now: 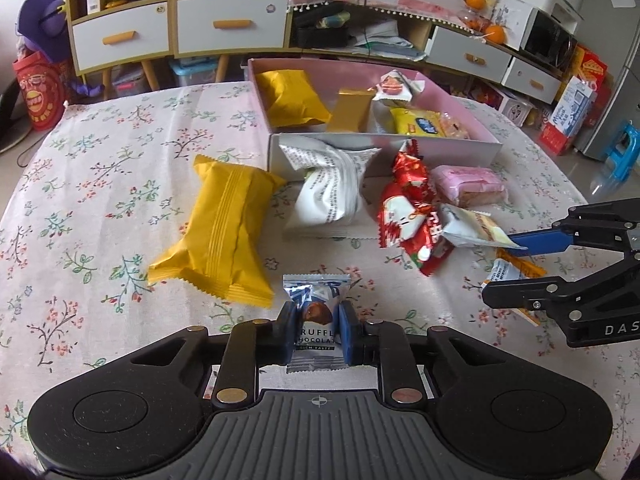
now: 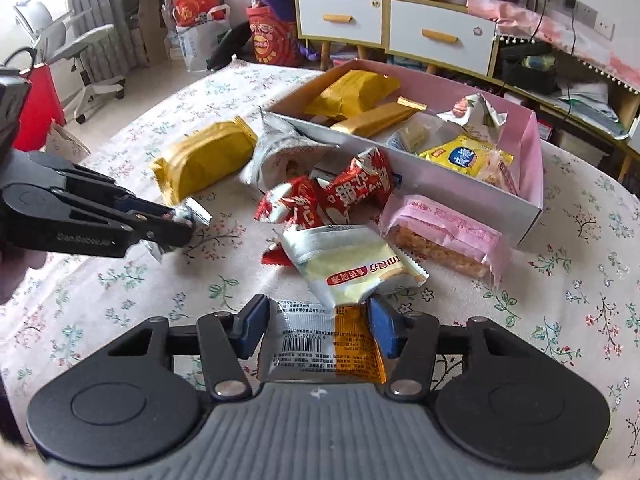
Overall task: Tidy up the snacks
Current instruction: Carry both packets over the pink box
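Both jaws pinch snacks: chocolate packet left, orange-white packet right.

Behind my tabletop a wooden cabinet with white drawers and orange handles is sitting against the wall, shelves crammed with boxes. A red printed bag is slouching on the floor next to it. Oranges are piling up on the low side unit, a blue stool is hanging out far right, and a white office chair is parking itself by the curtain.
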Motion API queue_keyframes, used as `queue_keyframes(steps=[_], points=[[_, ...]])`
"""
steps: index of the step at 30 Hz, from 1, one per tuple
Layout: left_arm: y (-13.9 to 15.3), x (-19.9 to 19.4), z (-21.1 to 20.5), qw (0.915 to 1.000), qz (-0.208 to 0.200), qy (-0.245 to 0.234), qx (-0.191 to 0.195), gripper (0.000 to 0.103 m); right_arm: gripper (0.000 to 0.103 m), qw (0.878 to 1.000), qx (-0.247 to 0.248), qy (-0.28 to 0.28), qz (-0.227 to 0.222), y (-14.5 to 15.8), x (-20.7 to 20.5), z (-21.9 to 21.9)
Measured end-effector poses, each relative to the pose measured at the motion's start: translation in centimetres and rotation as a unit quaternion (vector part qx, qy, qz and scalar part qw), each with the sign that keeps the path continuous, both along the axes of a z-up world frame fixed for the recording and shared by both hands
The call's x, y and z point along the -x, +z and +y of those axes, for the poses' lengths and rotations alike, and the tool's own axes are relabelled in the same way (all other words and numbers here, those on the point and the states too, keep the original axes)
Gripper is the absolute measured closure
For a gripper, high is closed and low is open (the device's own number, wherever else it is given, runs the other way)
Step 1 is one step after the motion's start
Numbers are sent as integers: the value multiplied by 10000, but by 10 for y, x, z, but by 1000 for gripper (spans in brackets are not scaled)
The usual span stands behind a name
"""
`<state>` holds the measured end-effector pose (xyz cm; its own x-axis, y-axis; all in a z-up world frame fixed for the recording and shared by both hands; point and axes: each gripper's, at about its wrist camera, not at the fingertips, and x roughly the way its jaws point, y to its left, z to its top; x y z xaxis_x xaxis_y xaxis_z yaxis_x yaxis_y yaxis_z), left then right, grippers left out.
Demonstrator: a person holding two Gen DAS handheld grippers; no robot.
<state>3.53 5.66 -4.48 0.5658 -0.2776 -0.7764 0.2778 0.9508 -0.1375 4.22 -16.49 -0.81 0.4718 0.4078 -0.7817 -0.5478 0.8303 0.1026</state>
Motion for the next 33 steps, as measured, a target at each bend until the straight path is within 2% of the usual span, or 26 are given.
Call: queue_keyframes(steps=[8, 16, 22, 28, 33], points=[[13, 1, -5, 9998, -67, -29, 163, 84, 52, 9996, -268, 35, 50, 15, 6, -5], [37, -5, -12, 9982, -292, 87, 514, 84, 52, 9978, -640, -150, -110, 37, 9, -14], [52, -14, -19, 9955, -500, 224, 769, 84, 52, 9915, -1165, -489, -317, 55, 3, -30], [58, -32, -26, 9918, -630, 481, 998, 84, 52, 9848, -1348, -1027, -365, 50, -18, -40], [51, -55, -32, 9900, -640, 744, 1016, 84, 52, 9784, -1413, -1444, -437, 46, -34, -43]])
